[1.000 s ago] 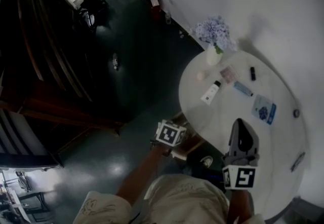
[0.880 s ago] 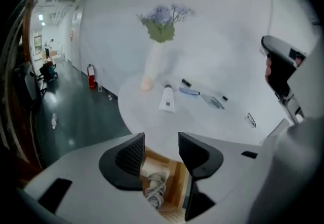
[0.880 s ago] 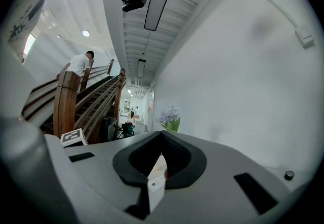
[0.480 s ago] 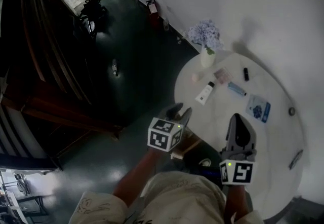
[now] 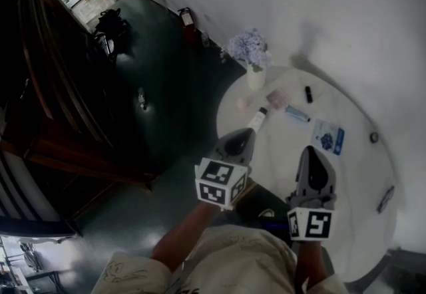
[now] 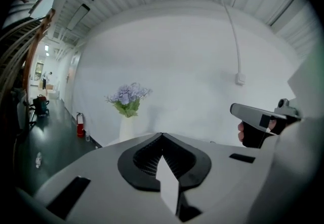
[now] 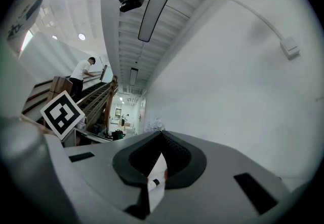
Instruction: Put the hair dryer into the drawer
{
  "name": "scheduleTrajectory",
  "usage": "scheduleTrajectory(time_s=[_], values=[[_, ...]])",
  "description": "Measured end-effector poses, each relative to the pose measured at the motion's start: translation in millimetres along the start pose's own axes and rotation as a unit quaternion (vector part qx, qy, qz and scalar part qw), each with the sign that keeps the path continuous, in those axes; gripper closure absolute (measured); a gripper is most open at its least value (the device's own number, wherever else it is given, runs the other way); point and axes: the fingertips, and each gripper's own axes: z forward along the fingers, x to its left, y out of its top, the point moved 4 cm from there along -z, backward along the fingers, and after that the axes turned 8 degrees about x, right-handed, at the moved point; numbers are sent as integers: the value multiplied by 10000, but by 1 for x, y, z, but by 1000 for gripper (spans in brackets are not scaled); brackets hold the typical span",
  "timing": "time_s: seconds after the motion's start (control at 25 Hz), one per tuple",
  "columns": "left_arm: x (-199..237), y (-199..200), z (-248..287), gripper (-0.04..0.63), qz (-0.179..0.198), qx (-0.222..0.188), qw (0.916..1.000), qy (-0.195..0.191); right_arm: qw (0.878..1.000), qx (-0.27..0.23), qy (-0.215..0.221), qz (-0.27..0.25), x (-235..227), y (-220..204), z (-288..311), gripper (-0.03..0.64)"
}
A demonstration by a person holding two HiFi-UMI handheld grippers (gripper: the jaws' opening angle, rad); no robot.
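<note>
I cannot make out the hair dryer for certain. A dark rounded thing (image 5: 269,215) lies low by the table's near edge, beside a brown wooden drawer (image 5: 245,189). My left gripper (image 5: 234,145) is held up above them; its jaws have just been closing and now stand shut with nothing between them. In the left gripper view the left gripper (image 6: 162,138) points level toward the vase of purple flowers (image 6: 126,102). To the right, my right gripper (image 5: 313,165) hovers over the white round table (image 5: 353,179), shut and empty. The right gripper (image 7: 161,135) also shows nothing in its own view.
On the table stand a vase of purple flowers (image 5: 250,54), a white tube (image 5: 256,120), a blue tube (image 5: 297,114), a blue packet (image 5: 327,138) and small dark items (image 5: 308,94). A dark staircase (image 5: 46,86) fills the left. A fire extinguisher (image 5: 187,17) stands by the wall.
The left gripper rose from below the table edge to table height and its jaws went from open to shut. The right gripper shifted slightly; the view swung so the table sits further left.
</note>
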Motion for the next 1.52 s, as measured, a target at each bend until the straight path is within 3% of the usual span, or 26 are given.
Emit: scheduleTrajectory(time_s=[0.24, 0.6, 1.12, 1.52], values=[[-44, 25, 2, 595, 553, -641, 9963, -125, 9996, 7, -258, 70, -18, 1, -10, 614], [-103, 53, -5, 595, 1187, -1712, 9780, 34, 9975, -43, -691, 111, -42, 5, -28, 614], [-127, 53, 8, 595, 892, -1844, 9786, -194, 9949, -9, -1008, 5, -64, 5, -45, 614], [-127, 52, 12, 595, 953, -1873, 9776, -143, 9942, -2, -1077, 7, -71, 3, -46, 614]])
